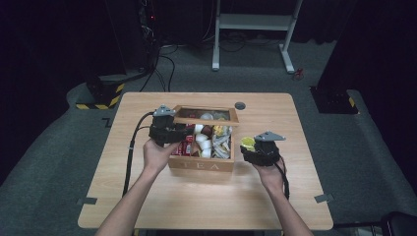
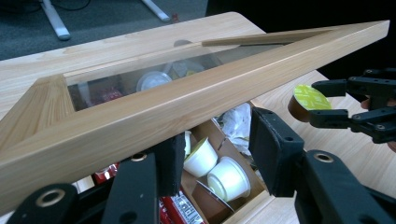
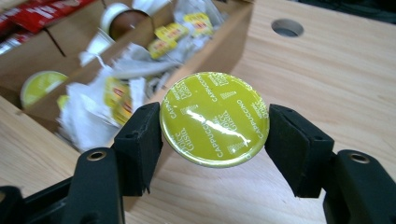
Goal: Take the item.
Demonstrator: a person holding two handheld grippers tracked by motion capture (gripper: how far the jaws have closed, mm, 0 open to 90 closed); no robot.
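Note:
A wooden box marked TEA (image 1: 201, 166) stands mid-table with its glass-paned lid (image 1: 206, 119) raised. My left gripper (image 1: 181, 132) reaches in from the box's left side. In the left gripper view the lid's frame (image 2: 187, 102) lies across the top of my left gripper (image 2: 217, 140), touching one pad, and the jaws stand apart with nothing pressed between them. To the right of the box my right gripper (image 1: 251, 148) is shut on a yellow-green capsule (image 1: 247, 142). The right gripper (image 3: 215, 128) pinches the Cappuccino capsule (image 3: 215, 112) by its rim, just above the table.
The box holds white capsules (image 2: 226, 177), red packets (image 1: 185, 146) and crumpled tea bags (image 3: 116, 93). A round hole (image 1: 240, 105) sits near the table's far edge. A cable (image 1: 130, 147) trails from the left gripper. A white desk frame (image 1: 253, 22) stands on the floor behind.

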